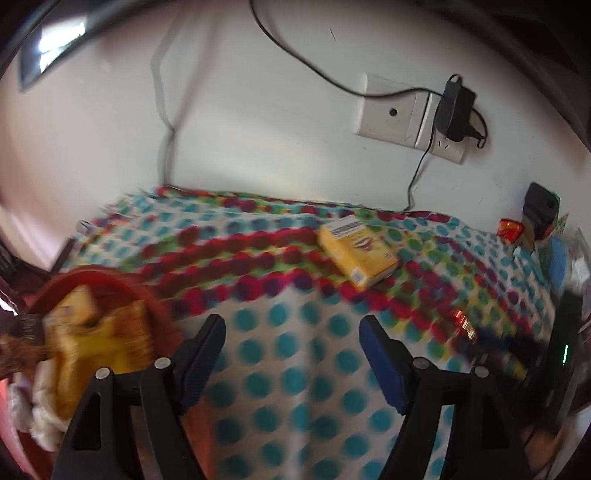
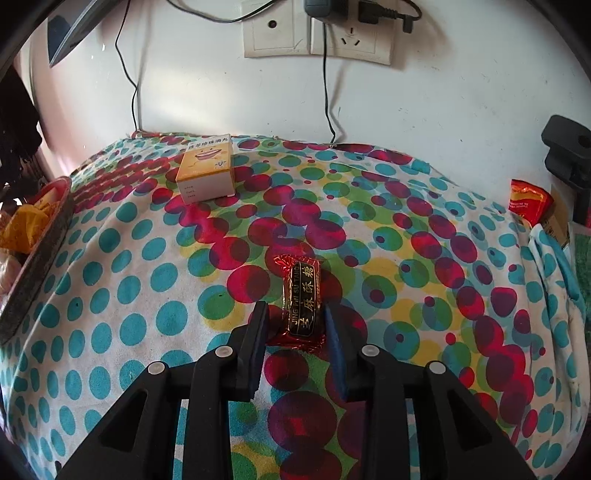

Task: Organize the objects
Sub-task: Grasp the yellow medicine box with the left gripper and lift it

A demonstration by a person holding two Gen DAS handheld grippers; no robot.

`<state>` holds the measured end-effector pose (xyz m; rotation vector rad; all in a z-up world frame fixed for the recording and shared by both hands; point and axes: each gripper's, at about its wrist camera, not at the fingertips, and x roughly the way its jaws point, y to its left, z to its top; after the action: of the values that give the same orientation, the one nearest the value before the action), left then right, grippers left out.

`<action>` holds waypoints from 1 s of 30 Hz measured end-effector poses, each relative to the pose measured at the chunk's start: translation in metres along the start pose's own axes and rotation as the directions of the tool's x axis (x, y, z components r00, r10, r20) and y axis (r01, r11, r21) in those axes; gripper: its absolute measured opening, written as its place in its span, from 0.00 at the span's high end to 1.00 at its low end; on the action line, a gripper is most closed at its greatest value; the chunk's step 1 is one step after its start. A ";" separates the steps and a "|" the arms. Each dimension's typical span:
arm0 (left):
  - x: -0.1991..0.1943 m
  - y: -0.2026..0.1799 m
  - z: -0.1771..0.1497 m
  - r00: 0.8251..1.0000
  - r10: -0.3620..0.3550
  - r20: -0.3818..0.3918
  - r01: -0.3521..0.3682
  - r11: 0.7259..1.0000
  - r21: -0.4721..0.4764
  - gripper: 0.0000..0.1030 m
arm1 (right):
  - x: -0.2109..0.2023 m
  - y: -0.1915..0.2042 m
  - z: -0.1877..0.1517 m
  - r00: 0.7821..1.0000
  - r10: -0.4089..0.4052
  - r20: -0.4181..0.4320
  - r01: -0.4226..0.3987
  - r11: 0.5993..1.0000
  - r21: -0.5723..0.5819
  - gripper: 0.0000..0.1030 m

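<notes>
A red and black wrapped candy point(image 2: 302, 303) lies on the dotted tablecloth point(image 2: 147, 266). My right gripper point(image 2: 297, 325) is around its near end, jaws close on both sides; contact is unclear. A yellow and white box point(image 2: 207, 171) stands at the back left and also shows in the left wrist view point(image 1: 358, 251). A red tray point(image 1: 92, 288) with yellow packets point(image 1: 96, 332) sits at the left; it shows in the right wrist view point(image 2: 40, 236). My left gripper point(image 1: 291, 332) is open and empty above the cloth, right of the tray. The left wrist view is blurred.
A wall with sockets point(image 2: 314, 33), a plugged adapter point(image 1: 454, 107) and hanging cables is behind the table. A red packet point(image 2: 528, 199) and a black clamp point(image 2: 569, 155) stand at the right edge. White wrapped things point(image 1: 40, 406) lie below the tray.
</notes>
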<state>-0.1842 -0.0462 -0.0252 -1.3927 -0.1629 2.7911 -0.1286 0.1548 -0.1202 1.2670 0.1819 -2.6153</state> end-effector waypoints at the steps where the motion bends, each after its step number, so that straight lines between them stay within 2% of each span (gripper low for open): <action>1: 0.017 -0.011 0.013 0.999 -0.010 -0.041 0.009 1.000 -0.028 0.24 | 0.000 0.000 0.000 1.000 0.002 0.000 -0.002 1.000 -0.001 0.70; 3: 0.041 -0.024 0.031 0.997 -0.014 -0.082 0.009 0.998 -0.059 0.24 | -0.001 -0.001 0.000 1.000 0.007 0.000 -0.007 1.000 0.003 0.69; 7: 0.085 -0.053 0.060 0.989 0.052 -0.135 -0.058 0.997 -0.041 0.24 | -0.001 0.000 0.000 1.000 0.020 -0.002 -0.020 1.000 -0.006 0.64; 10: 0.113 -0.058 0.069 0.976 0.037 -0.213 -0.061 0.992 -0.106 0.24 | -0.002 0.000 0.000 1.000 0.028 -0.002 -0.028 1.000 -0.008 0.62; 14: 0.128 -0.064 0.073 0.971 0.085 -0.224 -0.110 0.988 -0.104 0.24 | -0.002 0.000 0.000 0.999 0.046 -0.002 -0.046 0.999 -0.006 0.59; 18: 0.142 -0.066 0.076 0.968 0.086 -0.234 -0.122 0.982 -0.143 0.24 | -0.003 0.003 0.001 0.999 0.053 -0.004 -0.053 0.998 -0.015 0.56; 23: 0.159 -0.075 0.067 0.953 0.147 -0.266 -0.179 0.979 -0.100 0.24 | -0.004 0.003 0.000 0.997 0.071 -0.001 -0.071 0.997 -0.003 0.56; 30: 0.159 -0.072 0.059 0.960 0.132 -0.248 -0.156 0.985 -0.079 0.25 | -0.001 0.005 -0.001 0.998 0.063 -0.001 -0.063 0.998 -0.008 0.56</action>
<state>-0.3293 0.0299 -0.1096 -1.8250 -0.2030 2.7242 -0.1262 0.1500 -0.1199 1.2508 0.1497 -2.5584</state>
